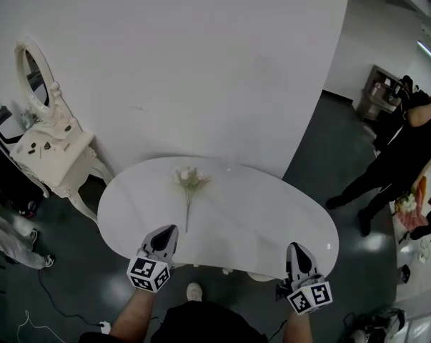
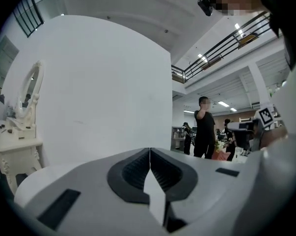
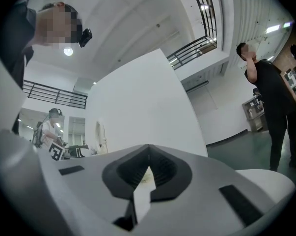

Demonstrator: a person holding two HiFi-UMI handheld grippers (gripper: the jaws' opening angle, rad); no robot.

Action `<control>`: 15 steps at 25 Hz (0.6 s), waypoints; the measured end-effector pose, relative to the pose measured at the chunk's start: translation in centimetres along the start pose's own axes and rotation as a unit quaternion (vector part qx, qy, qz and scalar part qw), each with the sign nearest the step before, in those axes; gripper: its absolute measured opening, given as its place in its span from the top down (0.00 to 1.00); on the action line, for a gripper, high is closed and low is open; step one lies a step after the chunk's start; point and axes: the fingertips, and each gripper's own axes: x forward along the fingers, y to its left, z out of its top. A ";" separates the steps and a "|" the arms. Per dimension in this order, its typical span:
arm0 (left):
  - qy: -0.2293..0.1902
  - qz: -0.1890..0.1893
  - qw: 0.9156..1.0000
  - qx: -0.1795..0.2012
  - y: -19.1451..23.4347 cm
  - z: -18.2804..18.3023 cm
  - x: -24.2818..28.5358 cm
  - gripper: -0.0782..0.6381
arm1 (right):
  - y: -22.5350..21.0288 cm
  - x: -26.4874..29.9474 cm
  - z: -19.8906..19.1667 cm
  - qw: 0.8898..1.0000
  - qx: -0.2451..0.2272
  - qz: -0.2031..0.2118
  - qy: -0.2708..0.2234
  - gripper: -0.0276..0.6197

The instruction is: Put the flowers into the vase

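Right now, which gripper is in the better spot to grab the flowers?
Left, probably. The left gripper sits just beside the stem end of the flowers on the table, while the right gripper is off near the table's right edge. Both are shut and empty.
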 end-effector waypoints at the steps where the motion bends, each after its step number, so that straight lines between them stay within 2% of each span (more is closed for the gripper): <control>1: 0.000 -0.001 1.000 -0.003 0.5 0.1 0.6 0.88 | 0.0 0.6 0.0 1.000 0.002 -0.001 0.001 0.92; 8: 0.032 -0.001 0.999 -0.017 4.5 -1.2 3.7 0.88 | 0.6 4.9 0.1 1.000 0.000 0.003 0.003 0.92; 15: 0.024 -0.021 0.999 -0.034 7.4 0.0 6.5 0.88 | 0.9 9.0 -0.3 1.000 -0.002 -0.013 -0.001 0.92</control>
